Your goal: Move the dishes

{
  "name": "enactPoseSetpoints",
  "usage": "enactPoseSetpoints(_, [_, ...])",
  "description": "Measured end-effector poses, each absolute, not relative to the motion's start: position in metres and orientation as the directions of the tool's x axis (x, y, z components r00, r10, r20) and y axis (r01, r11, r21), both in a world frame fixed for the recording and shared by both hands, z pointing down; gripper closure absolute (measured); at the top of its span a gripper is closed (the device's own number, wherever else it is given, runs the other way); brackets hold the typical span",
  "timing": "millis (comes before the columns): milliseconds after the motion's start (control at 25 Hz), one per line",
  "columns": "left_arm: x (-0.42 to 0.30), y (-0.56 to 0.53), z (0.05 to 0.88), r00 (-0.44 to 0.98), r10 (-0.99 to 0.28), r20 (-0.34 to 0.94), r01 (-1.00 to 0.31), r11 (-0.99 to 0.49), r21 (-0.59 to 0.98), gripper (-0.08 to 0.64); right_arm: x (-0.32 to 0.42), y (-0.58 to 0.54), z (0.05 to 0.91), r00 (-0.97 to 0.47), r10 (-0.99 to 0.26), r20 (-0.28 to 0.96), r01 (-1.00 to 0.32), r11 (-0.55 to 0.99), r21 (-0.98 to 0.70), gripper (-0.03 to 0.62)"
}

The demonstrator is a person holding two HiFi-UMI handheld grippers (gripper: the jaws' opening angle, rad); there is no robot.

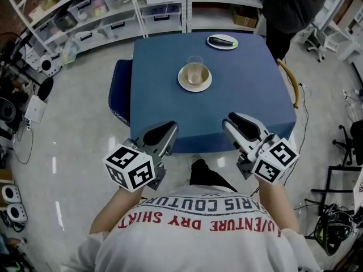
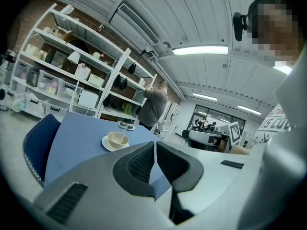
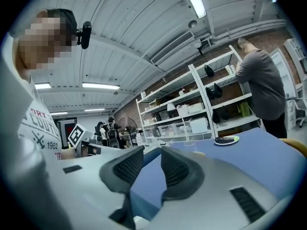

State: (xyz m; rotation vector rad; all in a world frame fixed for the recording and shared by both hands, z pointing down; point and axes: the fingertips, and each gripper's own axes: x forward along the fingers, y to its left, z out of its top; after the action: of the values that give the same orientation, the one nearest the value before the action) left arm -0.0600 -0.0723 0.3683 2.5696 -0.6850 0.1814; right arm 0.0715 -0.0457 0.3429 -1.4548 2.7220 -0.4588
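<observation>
On the blue table a cream cup sits on a white saucer near the middle; the left gripper view shows it too. A small plate with a dark thing on it lies at the far edge, also seen in the right gripper view. My left gripper hovers over the table's near edge, well short of the saucer, its jaws closed tip to tip on nothing. My right gripper is beside it, jaws slightly apart and empty.
A blue chair stands at the table's left side and a wooden chair back at its right. A person in grey stands by the far right corner. White shelves with bins line the back.
</observation>
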Motion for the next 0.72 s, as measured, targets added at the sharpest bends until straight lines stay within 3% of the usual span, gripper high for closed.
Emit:
enactPoseSetpoints(40, [-0.06,-0.078,0.368,0.862,-0.444,0.243,-0.506,-0.759,0.41,0.522,0.072,-0.052,0.343,-0.57,-0.812,0.124,-0.808,0.526,-0.267,0.457])
enactPoseSetpoints(360, [-0.05,-0.126,0.367,0.832,-0.483,0.273,-0.555,-0.718,0.42,0.522,0.083,-0.116,0.35,-0.611,-0.775,0.162,-0.783,0.562,-0.267,0.336])
enactPoseSetpoints(720, [-0.04,-0.178,0.375,0.791,-0.533,0.301,-0.612,-0.667,0.425,0.522,0.093,-0.192,0.376,-0.644,-0.735,0.212,-0.765,0.61,-0.206,0.285])
